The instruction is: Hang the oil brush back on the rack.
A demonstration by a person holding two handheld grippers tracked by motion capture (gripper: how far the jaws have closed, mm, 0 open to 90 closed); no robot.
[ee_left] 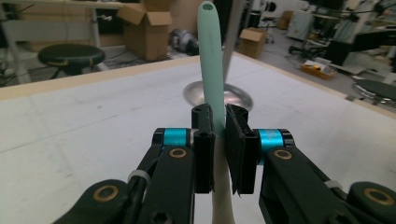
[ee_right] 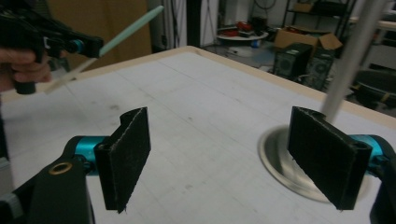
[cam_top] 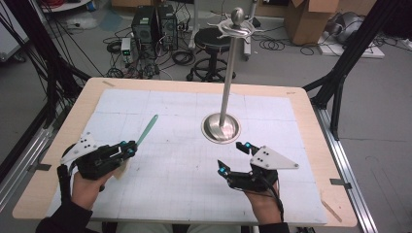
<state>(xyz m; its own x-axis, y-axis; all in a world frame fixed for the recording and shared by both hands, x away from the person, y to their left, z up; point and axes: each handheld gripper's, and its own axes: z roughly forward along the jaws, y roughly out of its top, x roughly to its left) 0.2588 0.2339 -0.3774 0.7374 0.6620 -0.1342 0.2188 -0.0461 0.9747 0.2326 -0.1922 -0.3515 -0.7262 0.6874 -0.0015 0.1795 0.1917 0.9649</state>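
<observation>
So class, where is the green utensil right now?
In the high view the utensil is clamped in the left gripper at the table's left, its tip pointing toward the metal stand.

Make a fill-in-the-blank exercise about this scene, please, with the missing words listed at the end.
1. The left claw is shut on a pale ____ utensil.
2. The right claw holds nothing and its jaws stand ____.
3. The metal stand rests on a ____ base on the white mat.
4. The utensil is held ____ the mat, not lying on it.

Missing words: green; open; round; above
</observation>
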